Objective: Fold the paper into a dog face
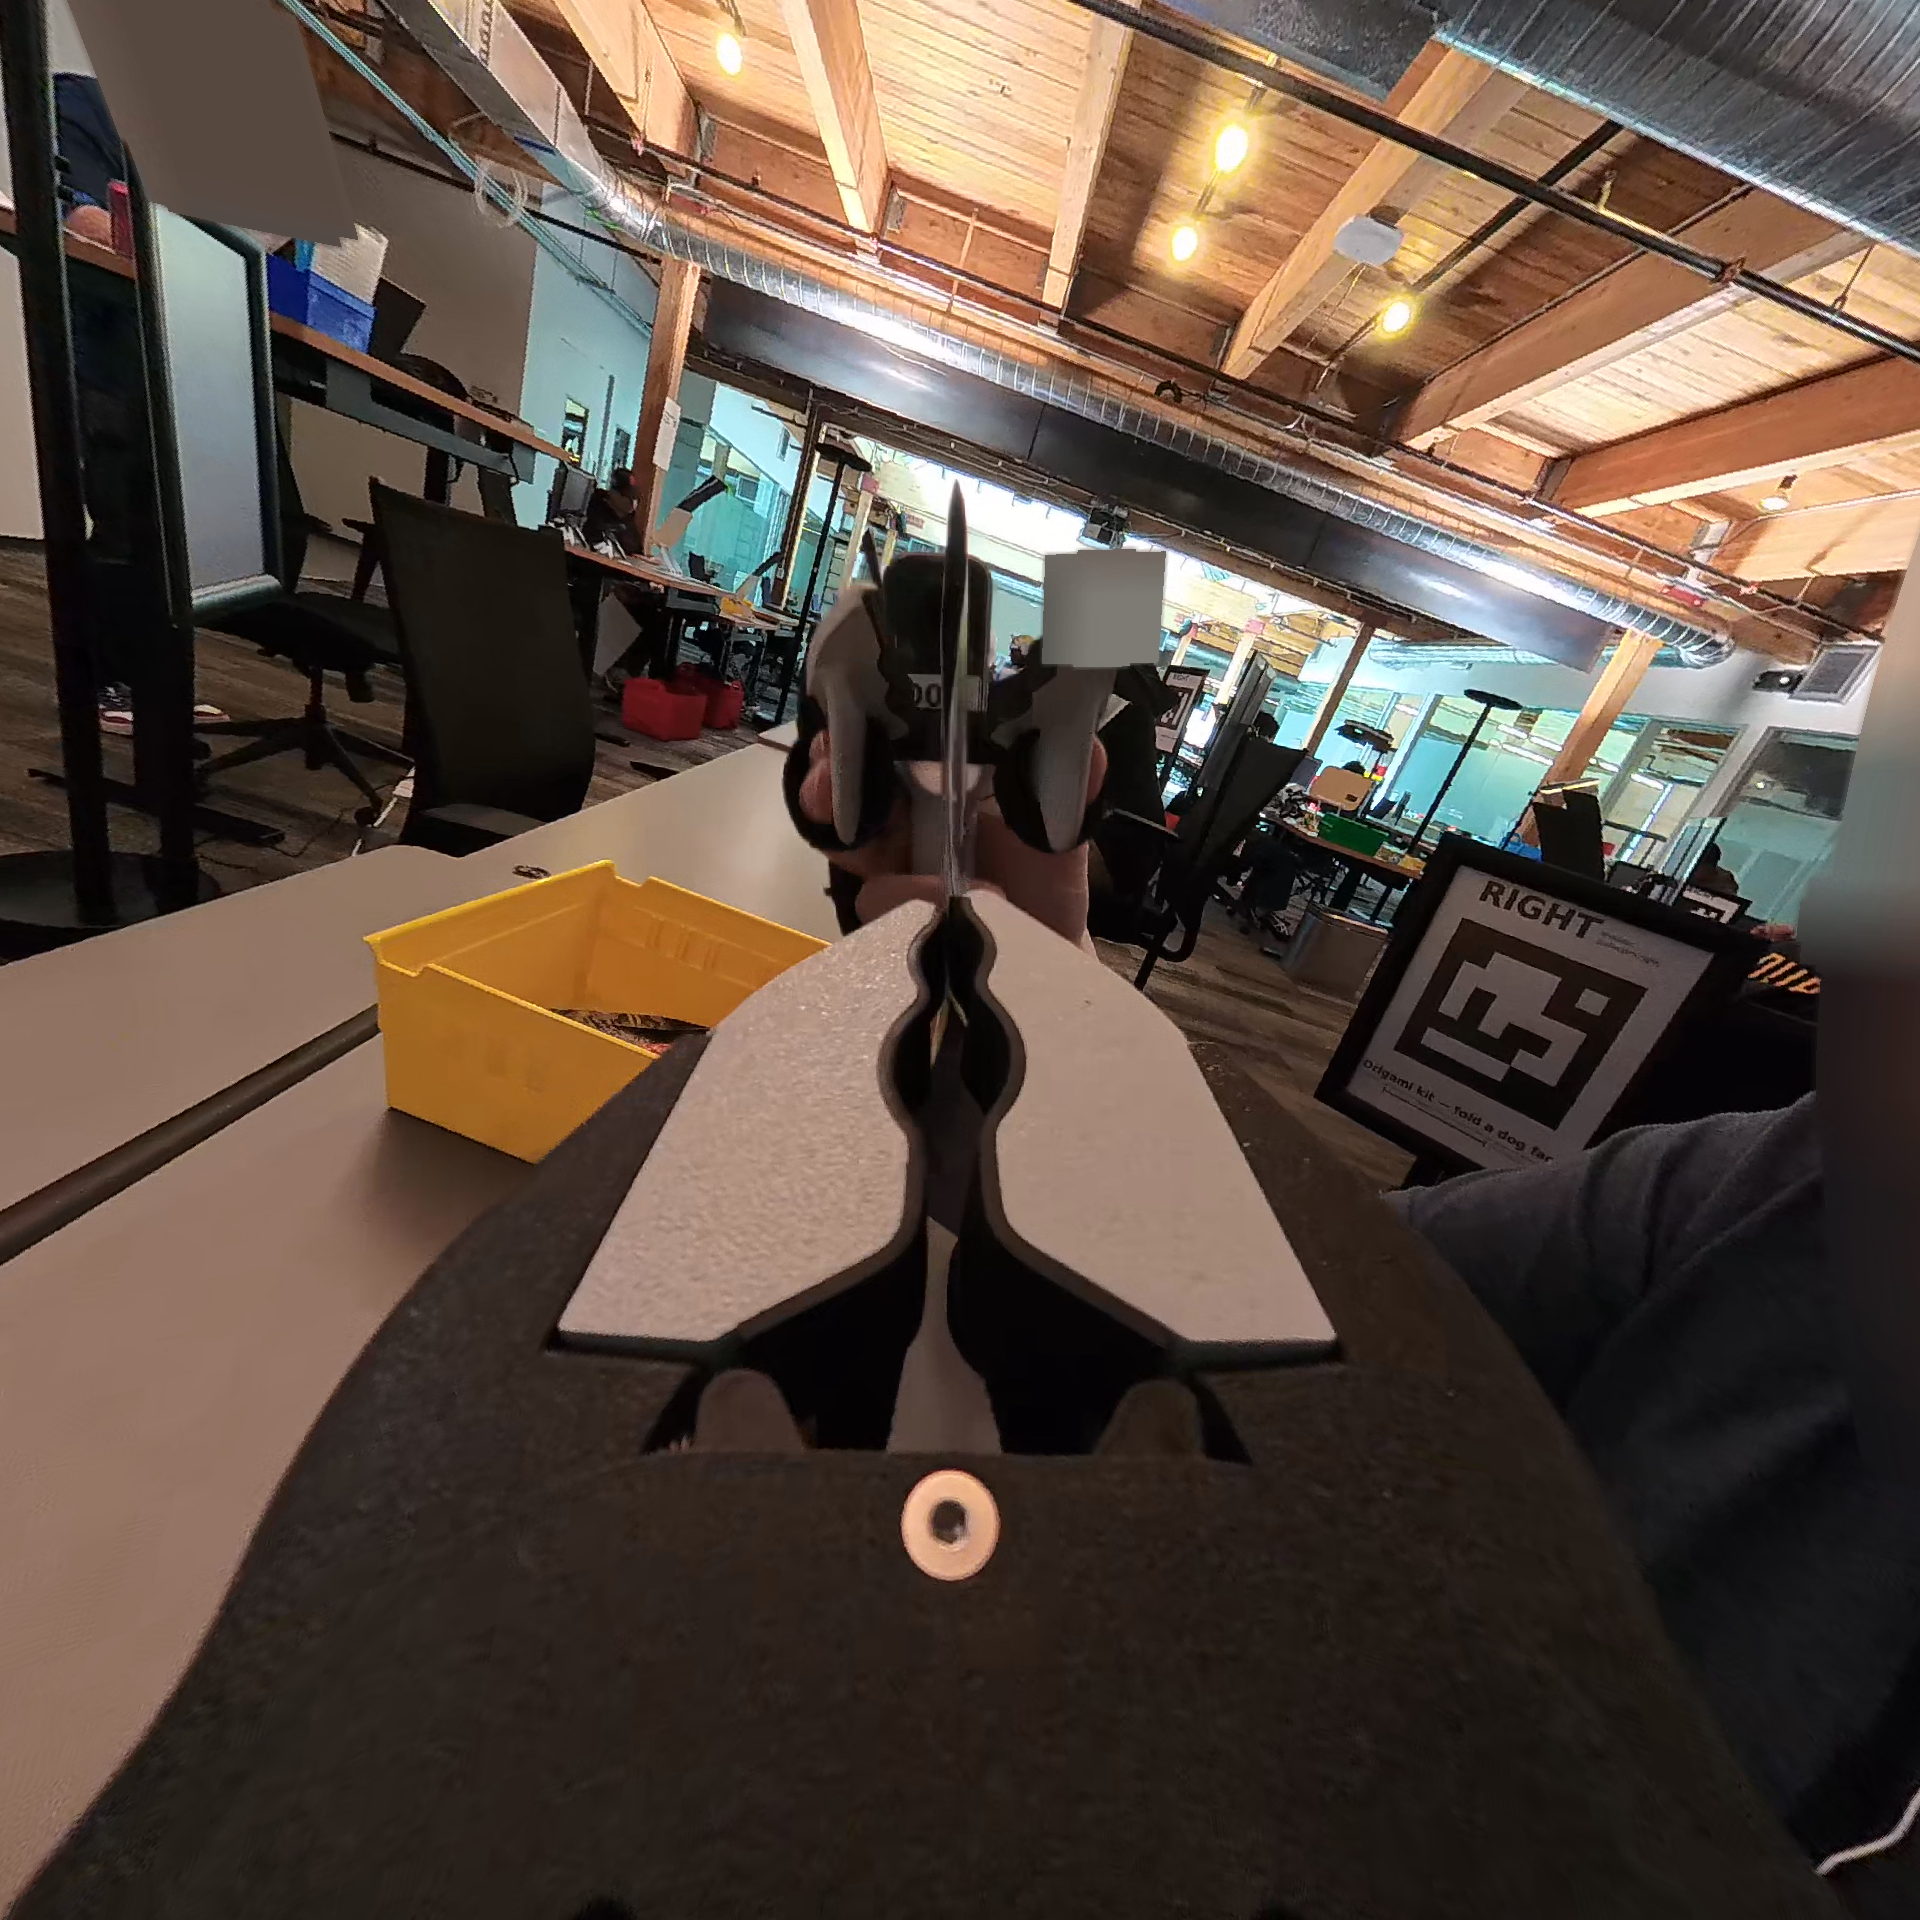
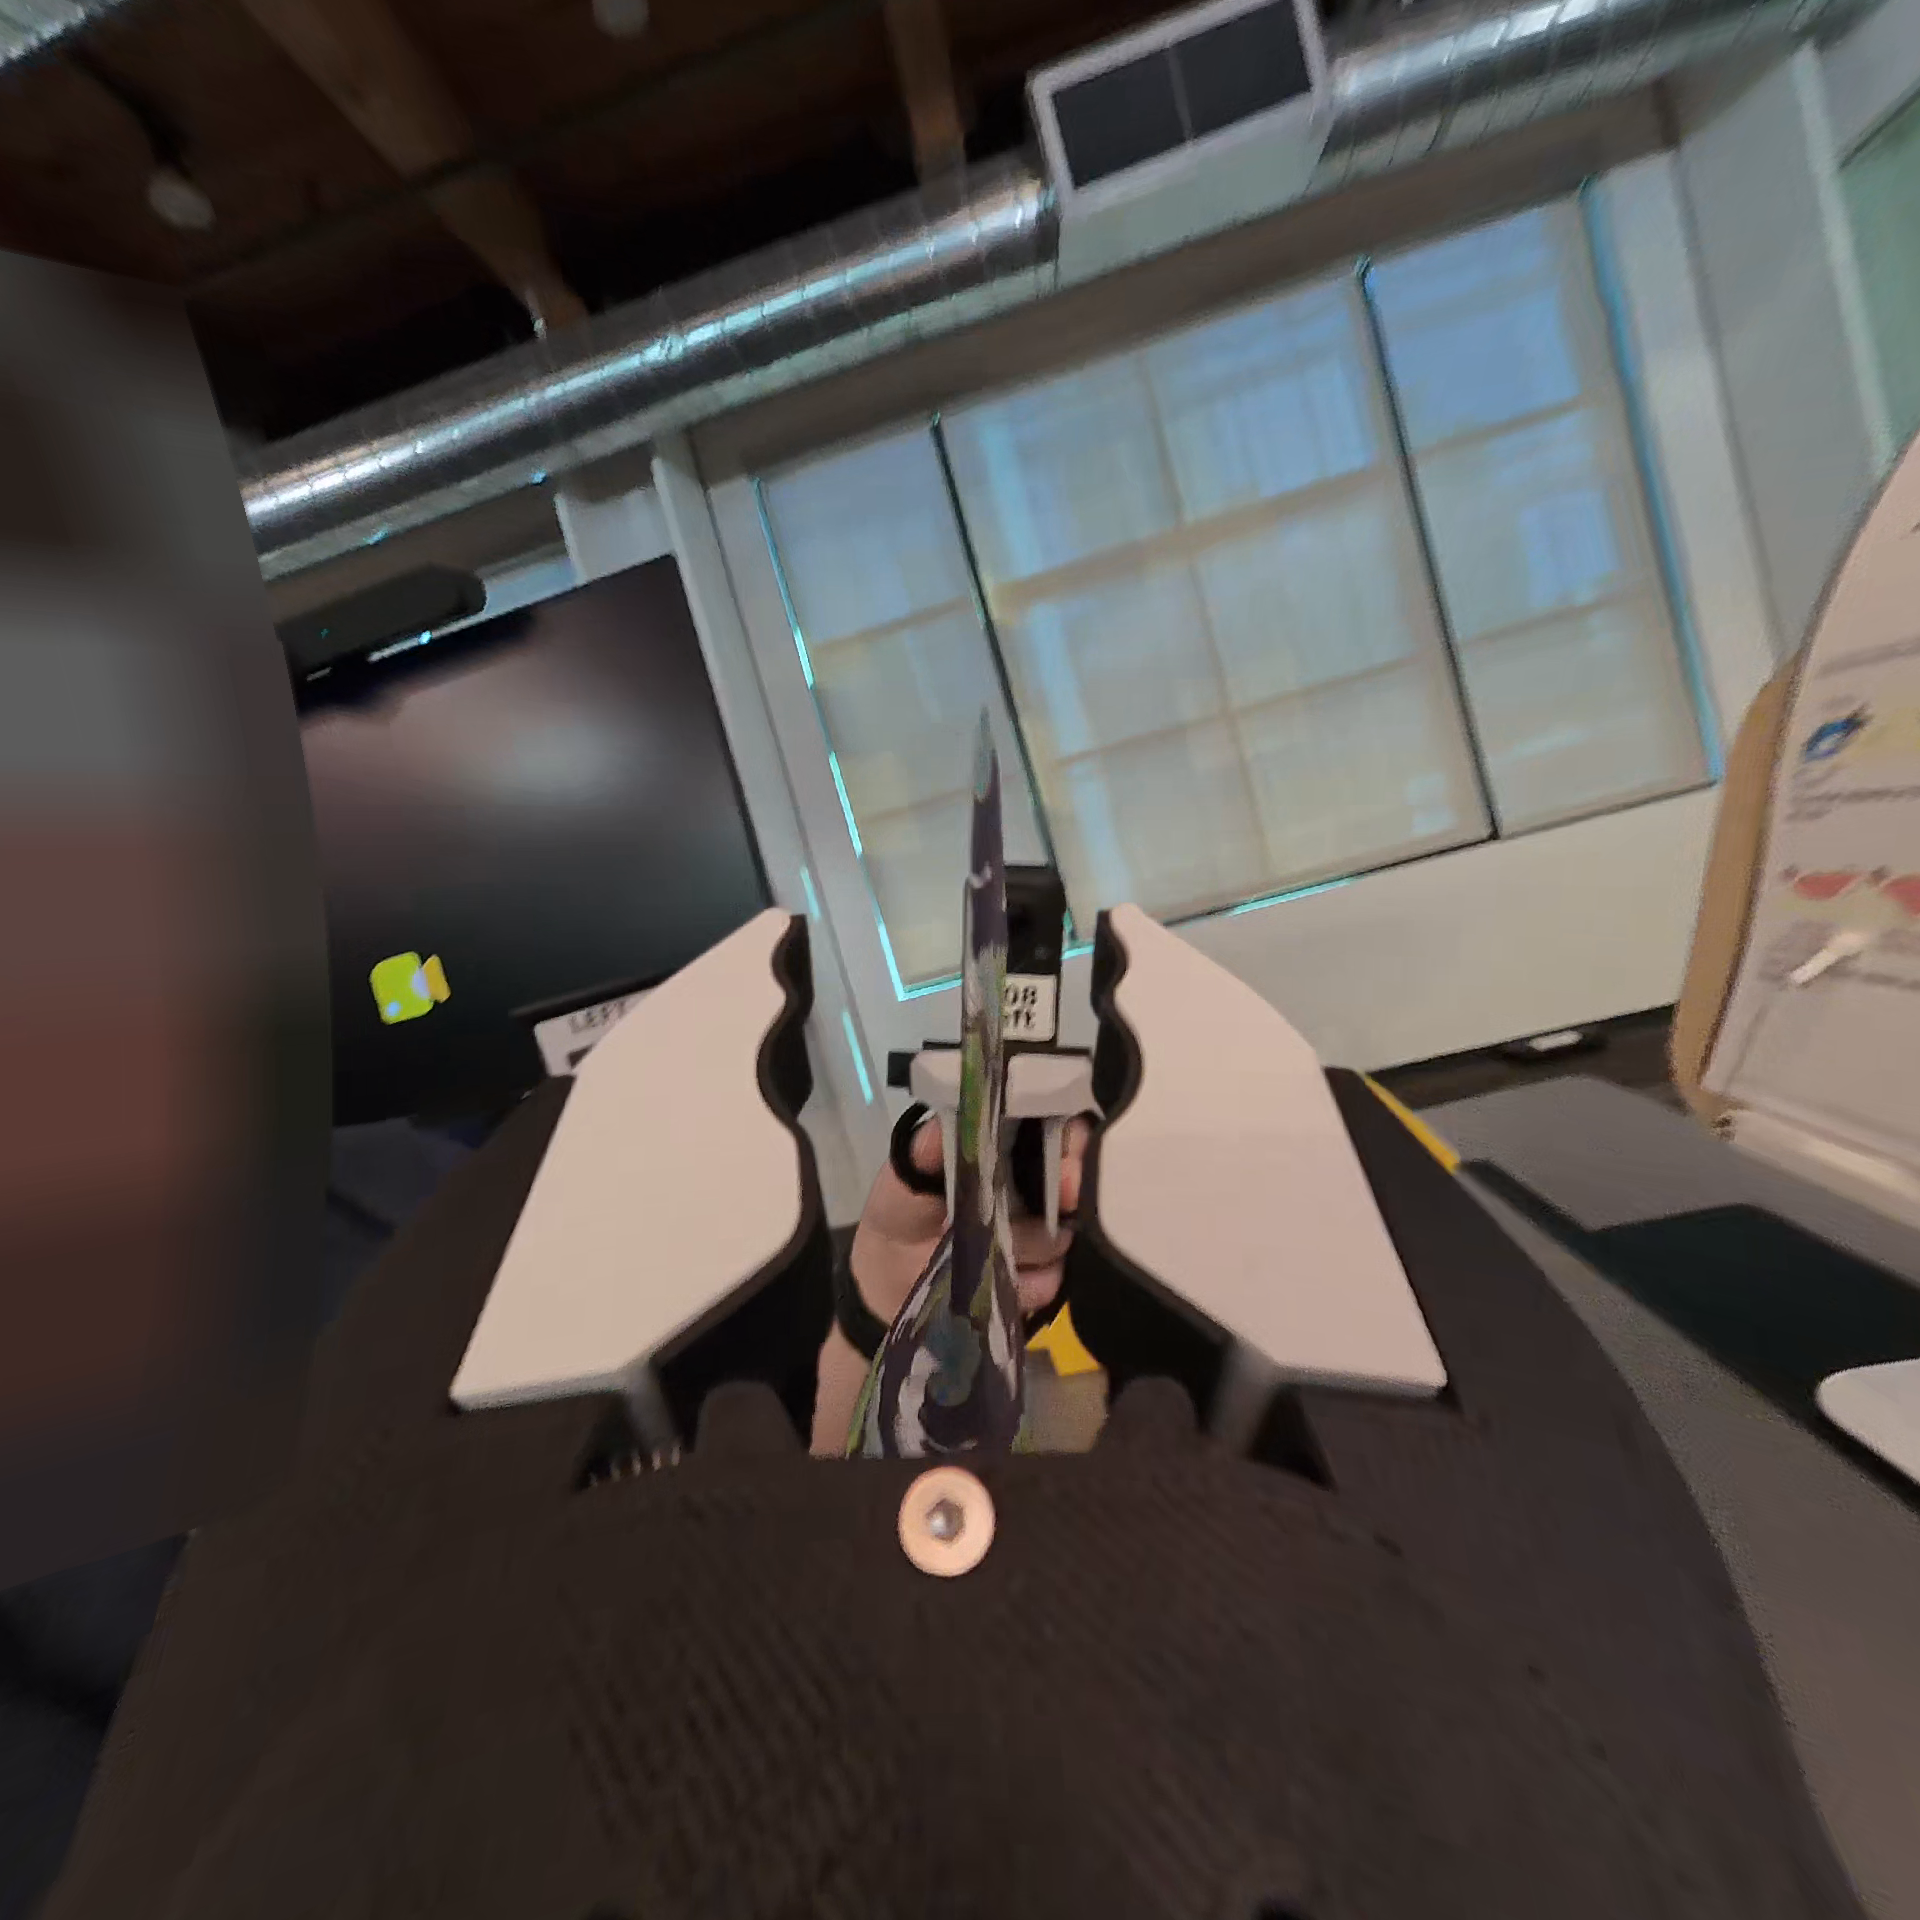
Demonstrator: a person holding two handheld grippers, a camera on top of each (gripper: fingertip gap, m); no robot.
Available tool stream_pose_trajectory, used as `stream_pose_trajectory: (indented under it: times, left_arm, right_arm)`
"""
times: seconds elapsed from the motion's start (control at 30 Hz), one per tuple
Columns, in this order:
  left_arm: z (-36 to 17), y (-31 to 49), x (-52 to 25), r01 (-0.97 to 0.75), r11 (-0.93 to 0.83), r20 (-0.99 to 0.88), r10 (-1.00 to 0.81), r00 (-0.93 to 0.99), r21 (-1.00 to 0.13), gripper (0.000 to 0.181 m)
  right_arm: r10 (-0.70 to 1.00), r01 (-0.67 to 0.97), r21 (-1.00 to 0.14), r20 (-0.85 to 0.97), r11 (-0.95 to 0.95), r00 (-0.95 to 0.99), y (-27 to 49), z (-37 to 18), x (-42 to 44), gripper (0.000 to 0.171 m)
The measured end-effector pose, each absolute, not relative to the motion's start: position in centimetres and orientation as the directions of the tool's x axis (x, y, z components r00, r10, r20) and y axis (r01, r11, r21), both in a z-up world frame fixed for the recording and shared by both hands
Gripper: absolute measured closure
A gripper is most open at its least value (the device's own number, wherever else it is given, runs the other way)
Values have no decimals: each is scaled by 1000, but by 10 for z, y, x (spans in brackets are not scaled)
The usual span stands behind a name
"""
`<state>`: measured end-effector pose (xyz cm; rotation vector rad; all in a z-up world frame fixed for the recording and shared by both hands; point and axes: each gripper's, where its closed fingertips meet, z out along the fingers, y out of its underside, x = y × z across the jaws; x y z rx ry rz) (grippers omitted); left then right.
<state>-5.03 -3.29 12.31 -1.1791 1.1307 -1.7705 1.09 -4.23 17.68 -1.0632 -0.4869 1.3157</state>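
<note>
The left gripper [image 1: 951, 920] is pinching the paper [image 1: 954, 665] between its closed tips, and the sheet is standing edge-on, up in the air above the grey table [image 1: 208, 1226]. The right gripper [image 2: 948, 961] is standing wide open, with the patterned paper [image 2: 982, 1039] passing between its fingers [image 2: 665, 1143] without touching them. A yellow bin [image 1: 540, 997] is sitting on the table, near the left gripper.

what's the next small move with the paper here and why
Probably close the right hand-held gripper on the paper. Its fingers stand apart with the patterned sheet edge-on between them, while the left hand-held gripper is already shut on the paper, held up in the air.
</note>
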Motion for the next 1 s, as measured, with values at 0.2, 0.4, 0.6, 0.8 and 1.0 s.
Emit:
stream_pose_trajectory:
  times: [0.2, 0.4, 0.6, 0.8, 1.0]
  left_arm:
    - [128, -28, -54, 126, -367, 316, -899, -303, -922, 181]
    - [122, -34, -48, 89, -328, 290, -912, -290, -940, 181]
    - [117, -36, -44, 57, -325, 297, -912, -282, -944, 181]
    - [108, -40, -35, 27, -339, 318, -904, -285, -940, 181]
    - [105, -38, -35, 10, -370, 351, -889, -295, -929, 181]
  right_arm:
    - [928, -446, -880, -292, -166, 232, -29, 153, -23, 130]
    - [923, -447, -871, -325, -206, 208, -26, 146, -26, 170]
    - [929, -522, -814, -355, -255, 100, -29, 151, -18, 170]
    - [920, -588, -770, -377, -249, 103, -24, 155, 5, 170]
    - [924, -767, -601, -382, -223, 31, -33, 181, 53, 170]
